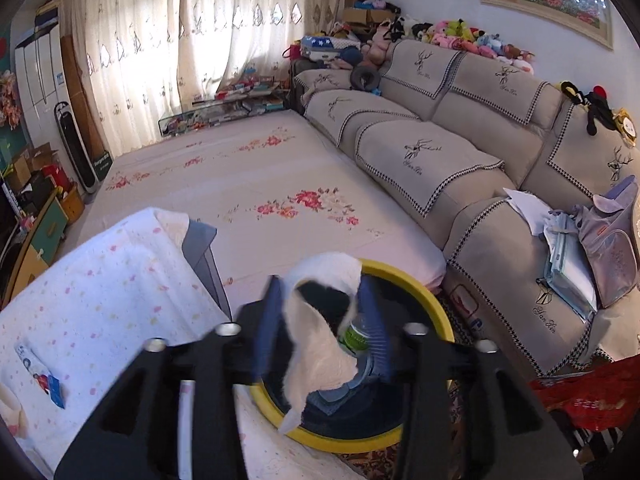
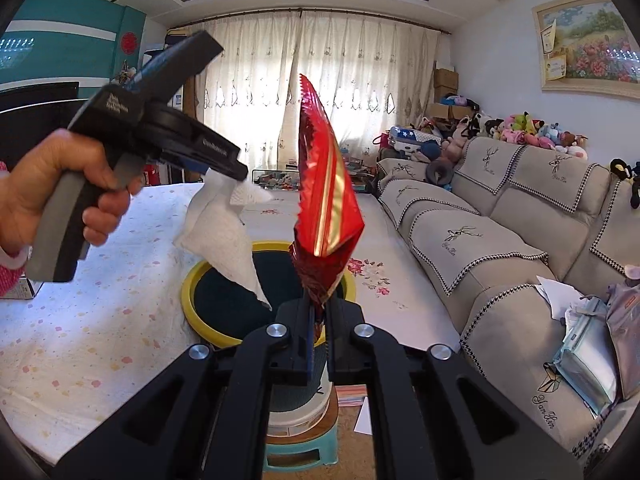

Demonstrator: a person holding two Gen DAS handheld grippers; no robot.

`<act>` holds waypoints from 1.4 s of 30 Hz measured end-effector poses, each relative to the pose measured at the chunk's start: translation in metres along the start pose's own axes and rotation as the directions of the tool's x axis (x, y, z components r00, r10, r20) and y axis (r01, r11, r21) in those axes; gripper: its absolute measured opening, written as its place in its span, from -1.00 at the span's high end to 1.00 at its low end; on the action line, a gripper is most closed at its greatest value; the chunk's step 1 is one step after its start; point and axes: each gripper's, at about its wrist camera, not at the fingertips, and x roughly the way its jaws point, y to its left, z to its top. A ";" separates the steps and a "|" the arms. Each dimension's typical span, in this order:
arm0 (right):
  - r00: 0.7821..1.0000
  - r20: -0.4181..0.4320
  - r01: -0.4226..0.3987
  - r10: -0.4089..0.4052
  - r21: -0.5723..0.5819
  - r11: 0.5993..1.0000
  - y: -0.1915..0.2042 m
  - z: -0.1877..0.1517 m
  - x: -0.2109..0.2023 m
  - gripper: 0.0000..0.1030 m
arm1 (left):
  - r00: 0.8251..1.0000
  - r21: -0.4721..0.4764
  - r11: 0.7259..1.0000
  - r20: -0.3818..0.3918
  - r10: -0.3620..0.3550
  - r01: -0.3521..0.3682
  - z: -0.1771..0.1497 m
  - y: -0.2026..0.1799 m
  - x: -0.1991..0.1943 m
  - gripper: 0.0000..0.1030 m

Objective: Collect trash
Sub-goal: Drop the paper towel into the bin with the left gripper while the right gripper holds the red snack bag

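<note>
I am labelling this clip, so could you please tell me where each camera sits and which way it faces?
Left wrist: on the left gripper, looking along its fingers down into the yellow-rimmed bin, sofa to the right; its own fingers pinch a tissue.
Right wrist: on the right gripper, facing the curtains over the bin; its fingers clamp a red wrapper, and the person's left hand with the left gripper shows.
Shared: bin, tissue, sofa, curtains.
</note>
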 end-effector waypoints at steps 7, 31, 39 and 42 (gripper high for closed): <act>1.000 0.006 -0.012 0.012 0.008 1.000 0.000 0.000 -0.002 0.92 | 0.996 -0.009 0.998 0.068 0.056 -0.056 -0.039 0.008 -0.029 -0.77; 0.999 0.001 0.048 -0.048 0.058 0.997 -0.022 -0.018 -0.021 0.92 | 0.966 0.025 0.966 0.000 -0.258 0.258 0.013 0.000 -0.079 -0.90; 0.998 -0.019 0.056 -0.054 0.093 0.994 -0.040 -0.034 -0.024 0.92 | 0.920 -0.061 0.965 -0.292 -0.262 0.255 -0.013 -0.009 0.019 -0.89; 0.998 -0.031 0.052 -0.049 0.111 0.992 -0.044 -0.039 -0.024 0.92 | 0.906 -0.132 0.958 -0.314 -0.283 0.254 -0.024 -0.002 0.033 -0.89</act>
